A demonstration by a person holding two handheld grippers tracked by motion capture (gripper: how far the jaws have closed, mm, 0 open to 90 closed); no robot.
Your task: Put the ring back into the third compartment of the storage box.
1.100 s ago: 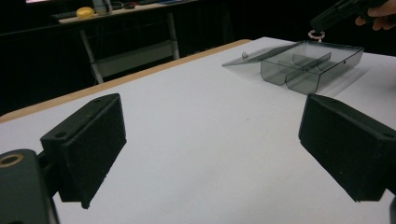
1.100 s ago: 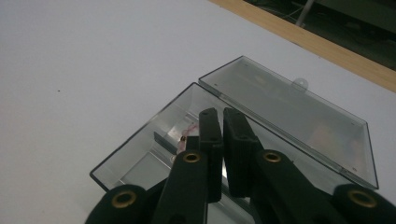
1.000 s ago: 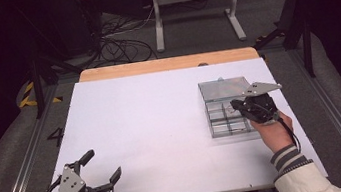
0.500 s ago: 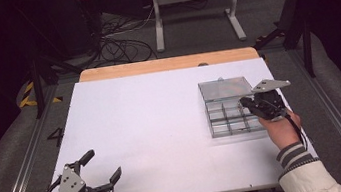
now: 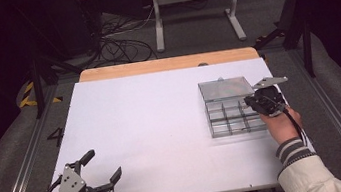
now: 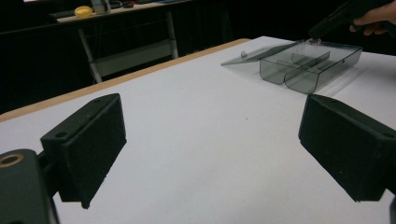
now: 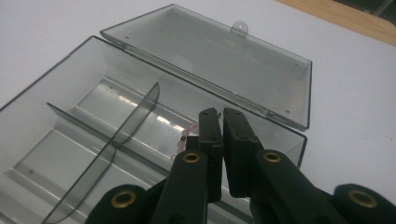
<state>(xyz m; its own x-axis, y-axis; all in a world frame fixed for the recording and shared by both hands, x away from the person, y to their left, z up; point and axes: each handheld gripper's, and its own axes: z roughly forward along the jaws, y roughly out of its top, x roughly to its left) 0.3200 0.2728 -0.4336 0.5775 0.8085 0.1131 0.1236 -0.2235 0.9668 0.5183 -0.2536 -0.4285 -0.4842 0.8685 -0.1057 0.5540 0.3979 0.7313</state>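
Smoky clear plastic compartment box (image 5: 232, 115) sits at about 3 o'clock on our white table (image 5: 153, 128), lid flat open behind it; our right gripper (image 7: 217, 116) hangs over the box's near-right compartment, jaws pinched together on a small pinkish beaded thing (image 7: 186, 136), can't tell exactly what it is; our left gripper (image 5: 101, 166) rests down at 7 o'clock, jaws spread wide, holding nothing.

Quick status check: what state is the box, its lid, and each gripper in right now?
Compartment box: open, flat on the table.
Lid: swung fully back, lying flat behind the box.
Pink beaded item: pinched at the right gripper's tips, over a compartment.
Right gripper: shut on it.
Left gripper: open, holding nothing.
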